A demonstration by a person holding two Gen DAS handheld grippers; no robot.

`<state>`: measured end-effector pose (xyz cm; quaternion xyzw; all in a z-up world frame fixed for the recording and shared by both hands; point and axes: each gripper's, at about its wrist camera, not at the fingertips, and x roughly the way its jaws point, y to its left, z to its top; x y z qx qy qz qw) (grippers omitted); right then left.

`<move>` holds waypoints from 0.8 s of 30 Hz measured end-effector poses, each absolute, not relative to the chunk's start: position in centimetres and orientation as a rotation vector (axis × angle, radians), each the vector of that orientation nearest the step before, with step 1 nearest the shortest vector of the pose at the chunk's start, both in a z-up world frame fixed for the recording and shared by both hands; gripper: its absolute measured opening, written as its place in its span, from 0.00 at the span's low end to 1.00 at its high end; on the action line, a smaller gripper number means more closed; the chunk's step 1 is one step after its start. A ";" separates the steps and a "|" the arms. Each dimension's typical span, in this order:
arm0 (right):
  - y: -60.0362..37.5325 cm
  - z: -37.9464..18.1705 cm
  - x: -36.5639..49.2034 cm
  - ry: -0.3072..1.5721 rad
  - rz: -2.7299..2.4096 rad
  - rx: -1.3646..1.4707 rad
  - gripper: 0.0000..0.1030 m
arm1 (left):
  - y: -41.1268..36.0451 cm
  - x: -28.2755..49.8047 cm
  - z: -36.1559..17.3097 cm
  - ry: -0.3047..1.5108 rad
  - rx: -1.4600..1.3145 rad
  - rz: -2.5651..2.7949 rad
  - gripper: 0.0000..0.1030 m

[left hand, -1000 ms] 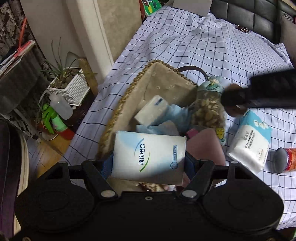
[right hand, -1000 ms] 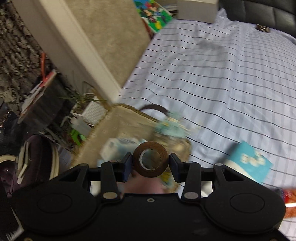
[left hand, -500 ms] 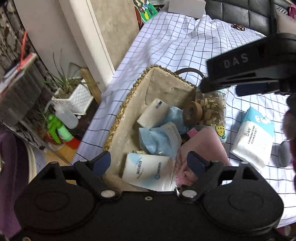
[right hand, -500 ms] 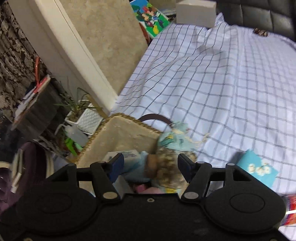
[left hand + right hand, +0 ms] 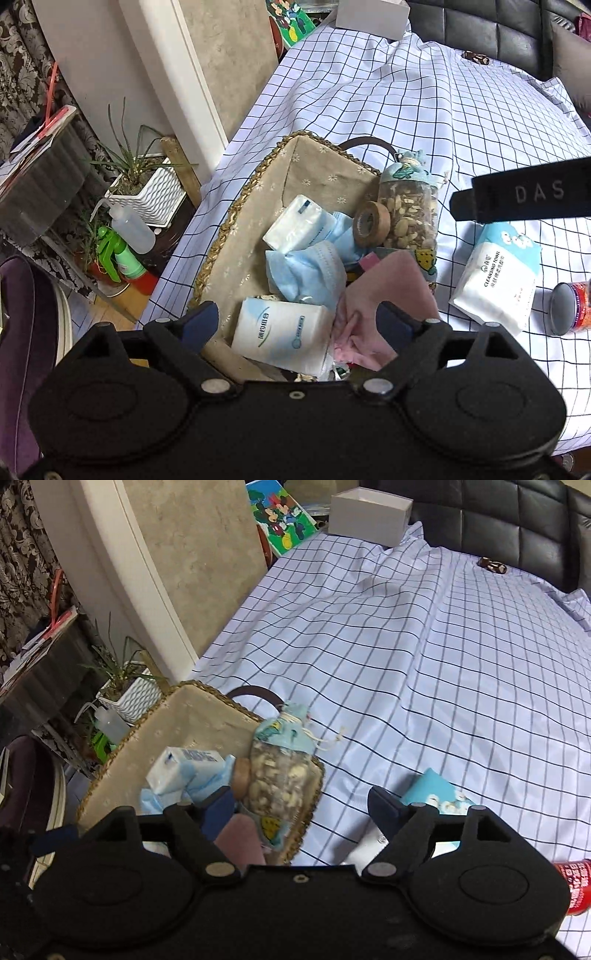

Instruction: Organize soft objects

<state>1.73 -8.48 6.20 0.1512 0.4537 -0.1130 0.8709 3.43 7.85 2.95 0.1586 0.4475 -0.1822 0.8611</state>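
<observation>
In the left wrist view, the woven basket [image 5: 236, 218] at centre left already holds a tissue pack [image 5: 282, 332], blue face masks [image 5: 306, 271], a second pack [image 5: 295, 229], a pink cloth [image 5: 388, 291], a tape roll [image 5: 371, 223] and a pouch of nuts [image 5: 410, 210]. The left tool [image 5: 295, 325] hangs released over the nearest pack, touching nothing. Right of the basket, a cleansing towel pack [image 5: 496, 280] and a red can [image 5: 570, 306] lie on the checked bed sheet [image 5: 406, 103], seemingly left to sort. The right tool [image 5: 301, 808] is spreading, jaws empty.
</observation>
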 end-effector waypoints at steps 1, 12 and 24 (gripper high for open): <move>-8.6 6.2 1.5 0.950 -0.242 0.316 0.79 | 7.8 3.3 3.0 0.940 0.333 -0.382 0.87; -8.7 6.6 -0.7 0.960 -0.277 0.290 0.93 | 7.3 2.2 2.8 0.946 0.329 -0.390 0.89; -9.8 6.9 -2.9 0.956 -0.327 0.273 0.99 | 6.4 1.0 2.5 0.964 0.325 -0.375 0.89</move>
